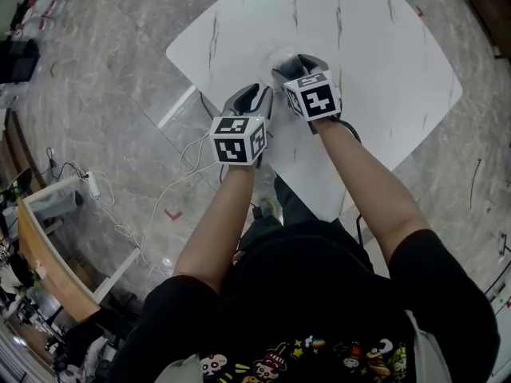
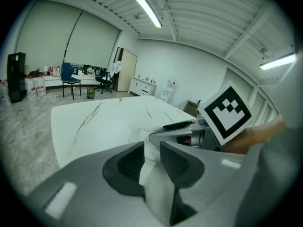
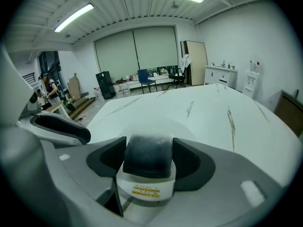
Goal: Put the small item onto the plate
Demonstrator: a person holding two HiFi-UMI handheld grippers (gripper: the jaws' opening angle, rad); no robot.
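A pale round plate lies on the white marble table, close to its near-left edge. My right gripper is over the plate. In its own view the right gripper is shut on the small item, a white container with a dark cap and a yellow label. My left gripper is just left of the plate, at the table's edge. In the left gripper view that gripper is shut on a white strip-like thing. What the strip is I cannot tell. The plate shows beyond it.
The table's near edge runs just under both grippers, with grey stone floor below. White cables trail on the floor at left, near a wooden bench. A blue chair and cabinets stand far off by the wall.
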